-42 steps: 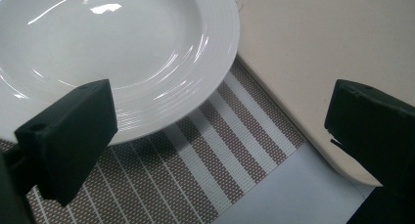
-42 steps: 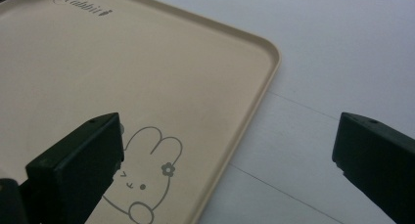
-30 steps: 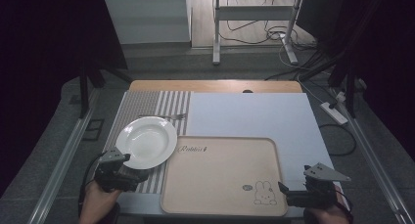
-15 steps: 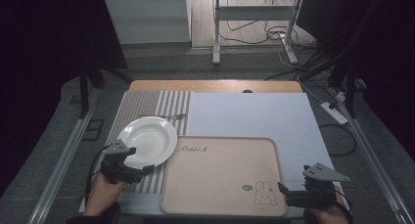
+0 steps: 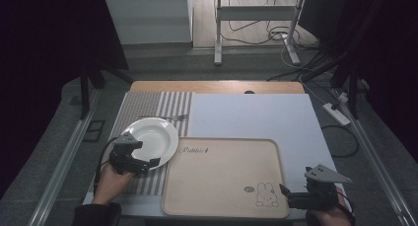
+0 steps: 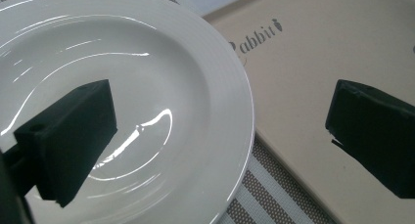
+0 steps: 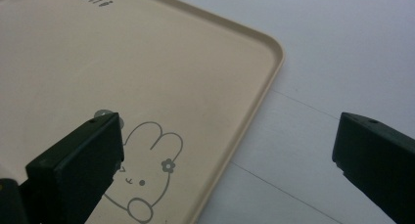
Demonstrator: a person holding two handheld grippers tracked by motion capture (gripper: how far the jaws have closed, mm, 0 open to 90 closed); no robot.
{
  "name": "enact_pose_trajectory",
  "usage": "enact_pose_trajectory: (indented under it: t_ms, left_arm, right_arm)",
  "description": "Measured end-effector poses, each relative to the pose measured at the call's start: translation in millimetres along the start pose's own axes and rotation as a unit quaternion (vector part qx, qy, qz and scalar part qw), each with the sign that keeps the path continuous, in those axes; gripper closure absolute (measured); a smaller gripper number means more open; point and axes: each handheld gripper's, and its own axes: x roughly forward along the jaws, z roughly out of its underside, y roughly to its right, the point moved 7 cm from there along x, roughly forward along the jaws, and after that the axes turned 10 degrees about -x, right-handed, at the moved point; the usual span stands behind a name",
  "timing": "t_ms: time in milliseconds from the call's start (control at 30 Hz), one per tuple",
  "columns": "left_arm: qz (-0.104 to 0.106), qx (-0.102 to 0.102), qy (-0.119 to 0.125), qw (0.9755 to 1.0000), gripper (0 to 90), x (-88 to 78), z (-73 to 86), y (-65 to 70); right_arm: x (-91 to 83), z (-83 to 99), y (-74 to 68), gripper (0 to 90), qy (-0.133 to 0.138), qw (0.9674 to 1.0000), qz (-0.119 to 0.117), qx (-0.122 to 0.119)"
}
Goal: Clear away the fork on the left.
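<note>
The white plate (image 6: 147, 101) is being approached: its rim lies between the wide-open, empty jaws of the left gripper (image 5: 144, 162). Closing on the rim is probably called for next.

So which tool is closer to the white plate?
Left. The left tool is open at the white plate, its jaws straddling the rim. The right tool is far off, at the tray's near right corner.

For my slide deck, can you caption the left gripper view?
Open left gripper straddling the near rim of a white plate, beside the beige rabbit tray.
</note>
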Motion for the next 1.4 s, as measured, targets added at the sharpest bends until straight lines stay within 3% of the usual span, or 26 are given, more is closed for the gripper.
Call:
enact_pose_trajectory:
  t_ms: [1400]
  left_arm:
    - [0.01,0.016,-0.039,0.9991,0.0,65.5,-66.1,-27.6]
  right_arm:
    - [0.8,0.2,-0.8,0.0,-0.003,1.0,-0.004,-0.002]
